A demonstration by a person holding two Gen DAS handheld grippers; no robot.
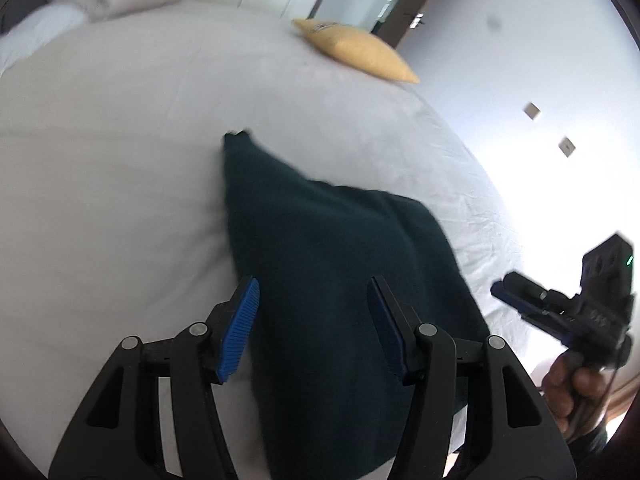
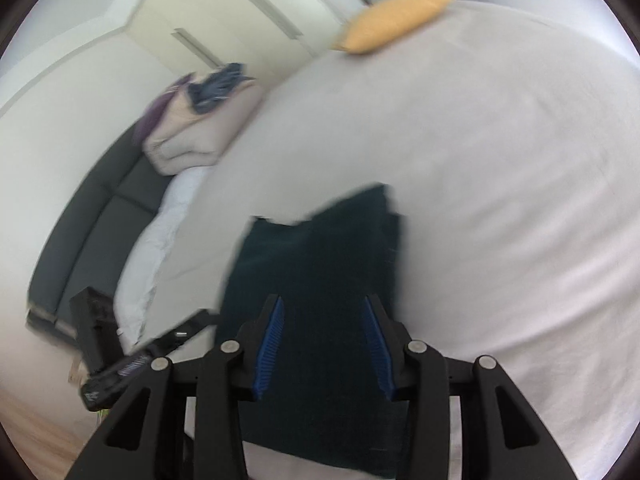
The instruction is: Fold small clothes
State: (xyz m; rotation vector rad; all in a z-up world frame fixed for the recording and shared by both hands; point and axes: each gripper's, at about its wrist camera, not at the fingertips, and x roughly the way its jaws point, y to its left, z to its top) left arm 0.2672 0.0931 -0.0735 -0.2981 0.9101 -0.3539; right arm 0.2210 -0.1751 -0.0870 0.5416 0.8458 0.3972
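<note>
Left gripper [image 1: 314, 300] hangs low over the near end of the dark cloth [image 1: 320, 264], tongs spread wide w/ nothing between the pads, prob. lined up that way so it can drop onto the near hem for the next fold. Right gripper [image 2: 322, 320] is also above the cloth's near part, tongs apart, empty; from the left cam it shows off to the right side [image 1: 520, 300], tips look close together at that angle but it's blurred, so the right cam's view is the one to trust. Cloth itself lies on the bed sheet [image 1: 120, 160], one narrow end reaching away from us, looks partly folded already, though blur hides the layers. Farther out, a yellow cushion [image 1: 352, 50] sits near the bed's far edge, well clear of the work. Beyond that, a beige bedding pile [image 2: 192, 128] by the headboard.
</note>
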